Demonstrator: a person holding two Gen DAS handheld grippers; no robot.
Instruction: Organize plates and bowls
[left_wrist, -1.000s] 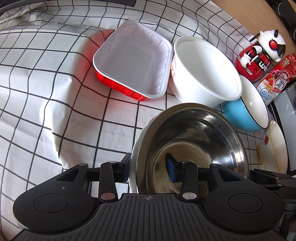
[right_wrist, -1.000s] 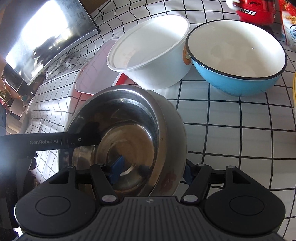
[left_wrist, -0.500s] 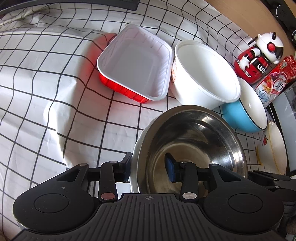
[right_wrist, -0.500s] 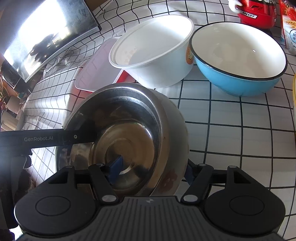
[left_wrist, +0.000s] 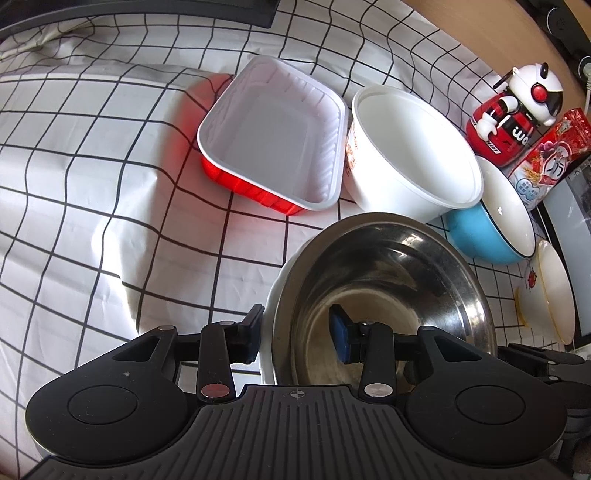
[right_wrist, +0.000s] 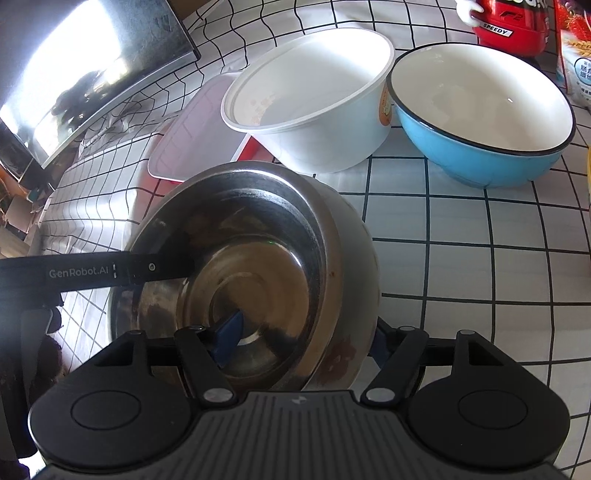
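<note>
A steel bowl sits nested and tilted inside a white bowl on the checked cloth. My left gripper straddles the near-left wall of the pair, one pad outside on the white bowl and the blue pad inside the steel one, shut on them. Its black finger reaches over the rim in the right wrist view. My right gripper straddles the opposite wall. Its jaws are opening, with the wall between the pads, and the outer pad stands just off the white bowl.
Behind the pair stand a red tray with a white inside, a white plastic bowl and a blue enamel bowl. A pale dish, a toy robot and a snack packet lie at the right.
The right gripper's pads have spread a little wider around the bowl's wall. The left gripper keeps its hold, and the bowls have hardly moved.
</note>
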